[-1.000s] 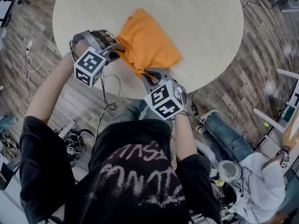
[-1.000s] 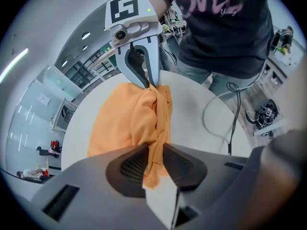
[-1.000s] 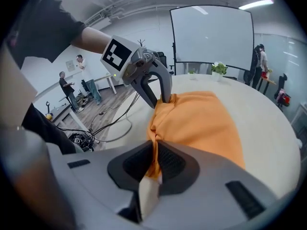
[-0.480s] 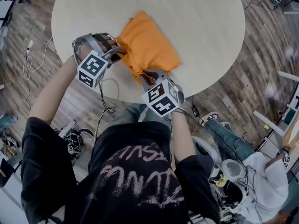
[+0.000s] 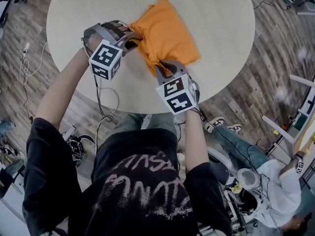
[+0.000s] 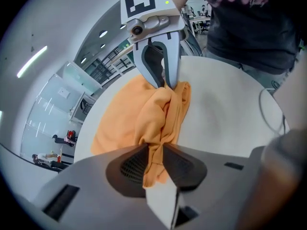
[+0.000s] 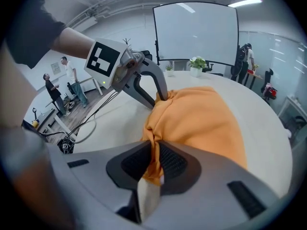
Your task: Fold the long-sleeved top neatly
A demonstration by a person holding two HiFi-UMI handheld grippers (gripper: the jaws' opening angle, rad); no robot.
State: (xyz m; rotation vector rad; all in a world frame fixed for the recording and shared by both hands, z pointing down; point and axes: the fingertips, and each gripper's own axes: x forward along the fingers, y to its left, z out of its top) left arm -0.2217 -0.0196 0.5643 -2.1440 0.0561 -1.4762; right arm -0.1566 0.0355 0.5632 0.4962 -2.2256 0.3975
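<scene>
left tool (image 5: 134,36): clamped on orange top (image 5: 170,31) edge | right tool (image 5: 161,68): pinching a bunched corner, jaws just easing open | orange top: bundled on worktop (image 5: 216,14), near side | risk: right grip probably slips, fold flops open

On my feed the person wears a black short-sleeved T-shirt (image 5: 138,195) with faded pinkish lettering across the chest, and blue-grey jeans (image 5: 145,121) below it. The left tongs (image 5: 138,37) and the right tongs (image 5: 160,66) are both matte grey, with curved arms. Each carries a cube (image 5: 106,59) of black-and-white square markers at its back. In the gripper views I can make out dark pads (image 6: 128,166) with a fine ribbed grid set inside the grey jaws, and a round pivot bolt (image 6: 137,30) under the marker. A thin black cable (image 5: 100,102) hangs below the left tongs.
</scene>
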